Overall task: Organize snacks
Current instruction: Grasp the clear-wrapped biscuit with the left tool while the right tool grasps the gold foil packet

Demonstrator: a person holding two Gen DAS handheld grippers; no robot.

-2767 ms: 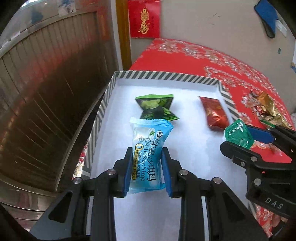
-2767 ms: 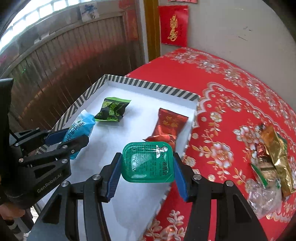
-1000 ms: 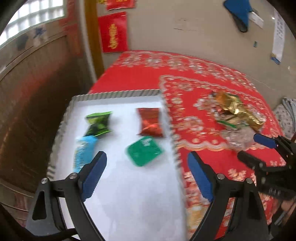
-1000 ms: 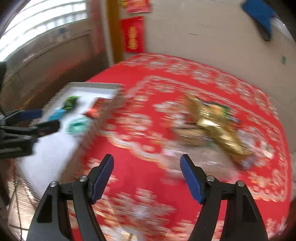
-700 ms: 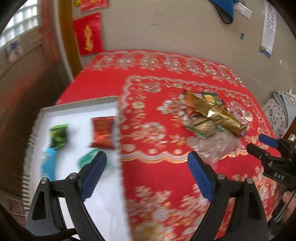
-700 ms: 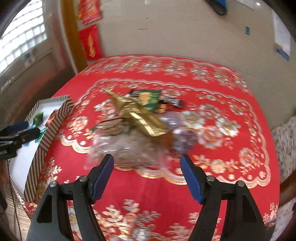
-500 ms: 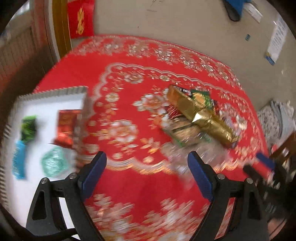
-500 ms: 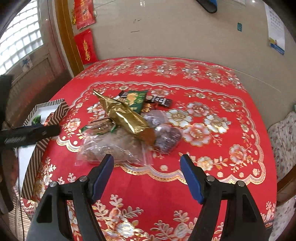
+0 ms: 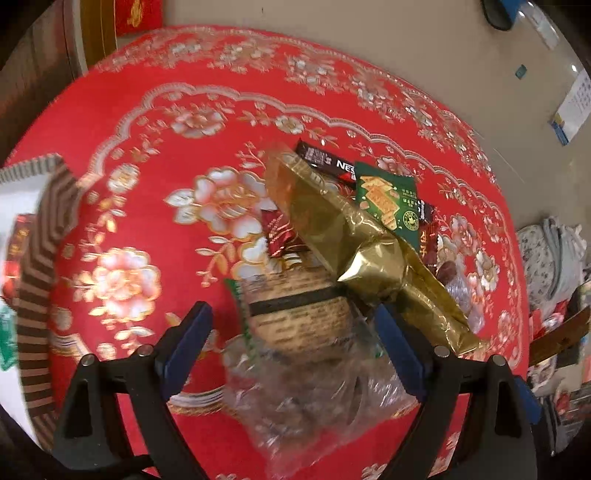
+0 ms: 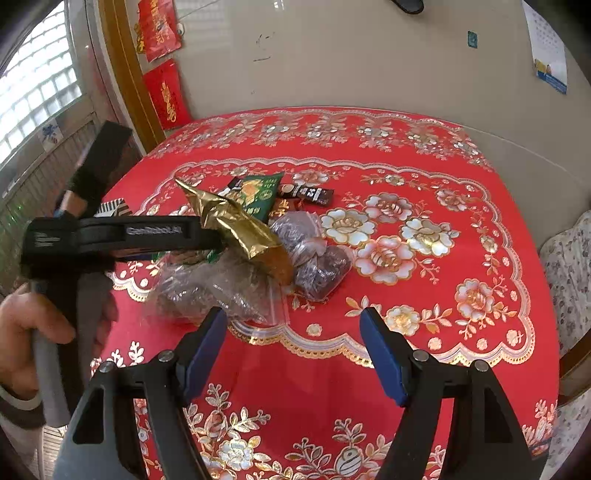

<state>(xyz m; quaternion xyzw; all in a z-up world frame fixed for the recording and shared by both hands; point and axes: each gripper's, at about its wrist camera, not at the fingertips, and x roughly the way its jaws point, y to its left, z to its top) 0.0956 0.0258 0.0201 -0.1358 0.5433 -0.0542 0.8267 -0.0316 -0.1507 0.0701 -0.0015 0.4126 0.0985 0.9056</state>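
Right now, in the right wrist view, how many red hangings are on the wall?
2. One hanging is at the top left; the other is just below it. More may lie out of frame.

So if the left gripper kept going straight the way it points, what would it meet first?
Probably the clear bag under its open fingers, with the tan packet right beyond; depth is uncertain.

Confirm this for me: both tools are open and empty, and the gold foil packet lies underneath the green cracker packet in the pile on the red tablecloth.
One detail is wrong. The gold foil packet lies on top of the green cracker packet, overlapping its lower edge, as the left wrist view shows. The rest stands: the left tool and right tool are open and empty, and the pile sits on the red tablecloth.
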